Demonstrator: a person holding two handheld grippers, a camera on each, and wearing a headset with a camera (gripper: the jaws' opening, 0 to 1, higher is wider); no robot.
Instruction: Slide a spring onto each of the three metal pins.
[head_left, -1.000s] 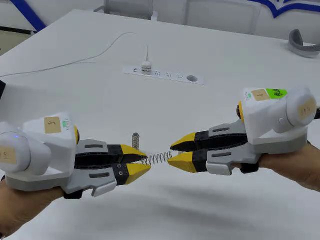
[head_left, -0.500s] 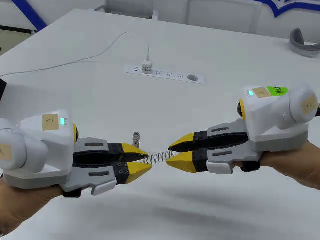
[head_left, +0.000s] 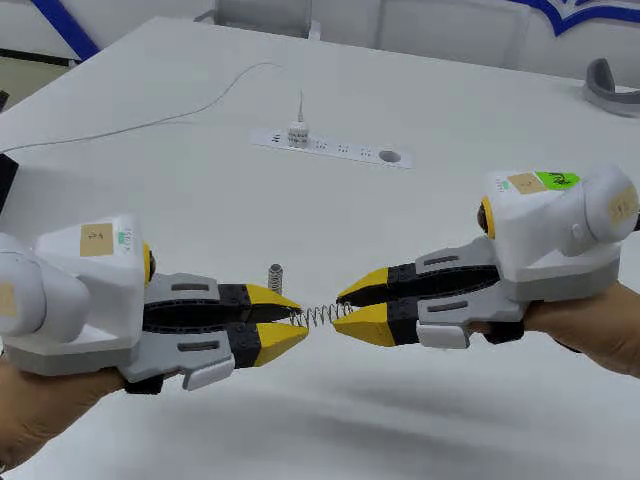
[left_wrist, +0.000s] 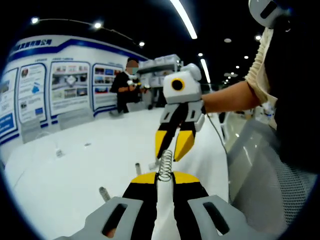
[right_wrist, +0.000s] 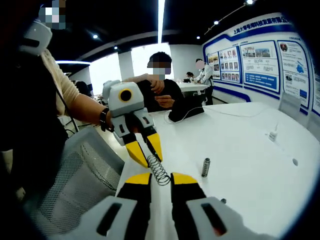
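A small metal spring (head_left: 320, 314) hangs level in the air between my two grippers. My left gripper (head_left: 298, 320) is shut on its left end, and my right gripper (head_left: 340, 311) is shut on its right end. In the left gripper view the spring (left_wrist: 165, 166) rises from my own yellow tips toward the right gripper (left_wrist: 171, 150). In the right gripper view the spring (right_wrist: 158, 170) runs from my tips to the left gripper (right_wrist: 149, 154). Behind the grippers, a pin with a spring on it (head_left: 275, 277) stands upright on the table; the same pin (right_wrist: 205, 167) shows in the right gripper view. Two short pins (left_wrist: 138, 169) stand nearby.
A white power strip (head_left: 330, 149) with a plugged-in cable lies further back on the white table (head_left: 180, 190). A grey curved object (head_left: 608, 88) sits at the far right. People stand at a table beyond (right_wrist: 160, 85). A mesh chair (right_wrist: 85, 175) is beside the table.
The two grippers have drawn slightly closer together, so the spring looks a little shorter. The head camera has shifted slightly.
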